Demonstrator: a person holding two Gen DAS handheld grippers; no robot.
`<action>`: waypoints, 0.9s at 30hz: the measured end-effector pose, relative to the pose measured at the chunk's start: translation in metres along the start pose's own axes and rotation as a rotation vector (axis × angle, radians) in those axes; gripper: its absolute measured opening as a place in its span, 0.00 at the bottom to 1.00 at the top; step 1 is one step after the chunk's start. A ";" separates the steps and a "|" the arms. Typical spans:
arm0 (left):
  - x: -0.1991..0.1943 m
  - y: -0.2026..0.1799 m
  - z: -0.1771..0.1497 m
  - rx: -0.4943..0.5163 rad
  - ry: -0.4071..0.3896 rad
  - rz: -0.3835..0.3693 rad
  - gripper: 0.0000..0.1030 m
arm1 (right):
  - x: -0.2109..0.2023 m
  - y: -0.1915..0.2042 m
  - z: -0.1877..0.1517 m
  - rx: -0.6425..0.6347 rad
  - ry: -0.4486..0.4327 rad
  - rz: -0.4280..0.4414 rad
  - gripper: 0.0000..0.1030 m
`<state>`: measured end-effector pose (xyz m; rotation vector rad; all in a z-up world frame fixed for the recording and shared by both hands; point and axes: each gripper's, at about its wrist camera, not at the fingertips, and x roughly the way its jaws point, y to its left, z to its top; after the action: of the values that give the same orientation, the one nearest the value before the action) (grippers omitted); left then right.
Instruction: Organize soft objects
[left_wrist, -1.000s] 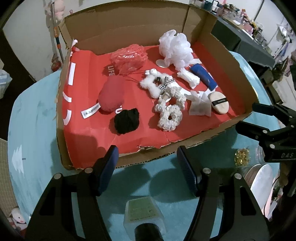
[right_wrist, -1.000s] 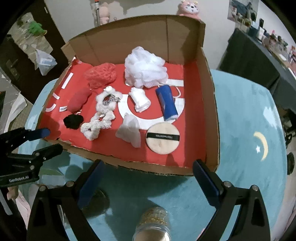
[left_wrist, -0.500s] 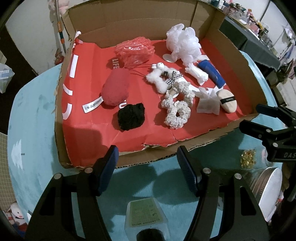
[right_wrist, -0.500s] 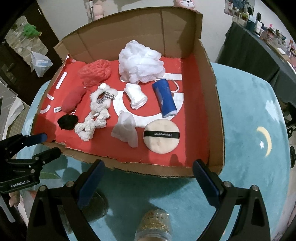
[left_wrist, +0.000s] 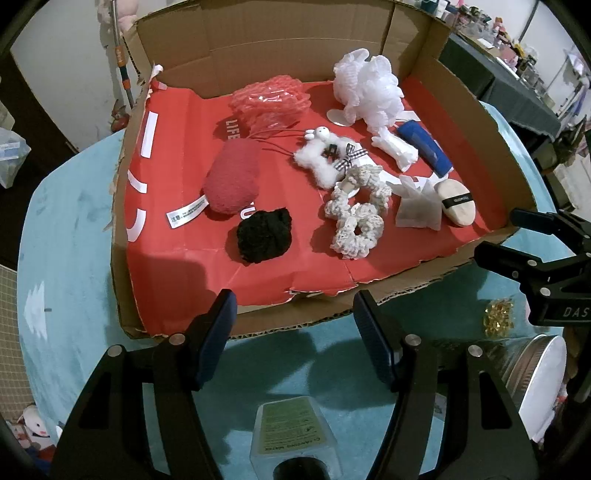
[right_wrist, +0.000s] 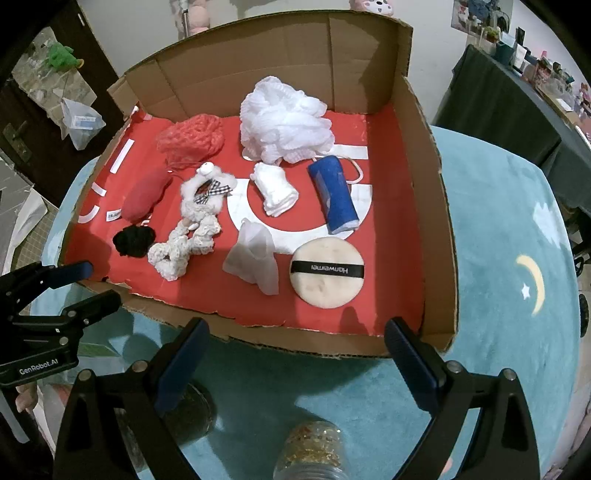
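A cardboard box (left_wrist: 122, 258) (right_wrist: 432, 221) with a red floor holds several soft things: a black scrunchie (left_wrist: 263, 235) (right_wrist: 133, 240), a red plush (left_wrist: 231, 181) (right_wrist: 144, 194), cream scrunchies (left_wrist: 356, 212) (right_wrist: 183, 245), a white loofah (left_wrist: 369, 88) (right_wrist: 284, 122), a round powder puff (right_wrist: 327, 272) (left_wrist: 455, 201), a blue roll (right_wrist: 334, 194) and a translucent pouch (right_wrist: 253, 258). My left gripper (left_wrist: 293, 325) is open and empty at the box's front edge, before the black scrunchie. My right gripper (right_wrist: 293, 349) is open and empty at the front edge, before the puff.
The box sits on a teal cloth (right_wrist: 498, 258). A clear bottle (left_wrist: 291, 439) stands under my left gripper. A glass jar of gold bits (right_wrist: 310, 450) stands under my right gripper. A metal lid (left_wrist: 535, 373) lies at the right in the left wrist view.
Both grippers have moved forward toward the box's front edge, so the box looks larger and nearer. Both stay open and nothing in the box has moved.
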<state>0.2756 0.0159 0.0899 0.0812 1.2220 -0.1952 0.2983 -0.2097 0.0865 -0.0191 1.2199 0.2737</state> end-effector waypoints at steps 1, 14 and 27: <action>0.000 0.000 0.000 0.001 0.001 0.001 0.62 | 0.000 0.000 0.000 0.000 0.001 0.001 0.95; 0.001 -0.001 0.001 0.009 -0.003 -0.003 0.62 | 0.004 0.000 0.003 -0.006 0.009 -0.004 0.95; 0.002 0.001 0.000 0.000 -0.010 -0.005 0.62 | 0.006 -0.001 0.004 -0.007 0.012 -0.010 0.95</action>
<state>0.2765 0.0164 0.0883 0.0775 1.2121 -0.1998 0.3044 -0.2086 0.0821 -0.0329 1.2309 0.2699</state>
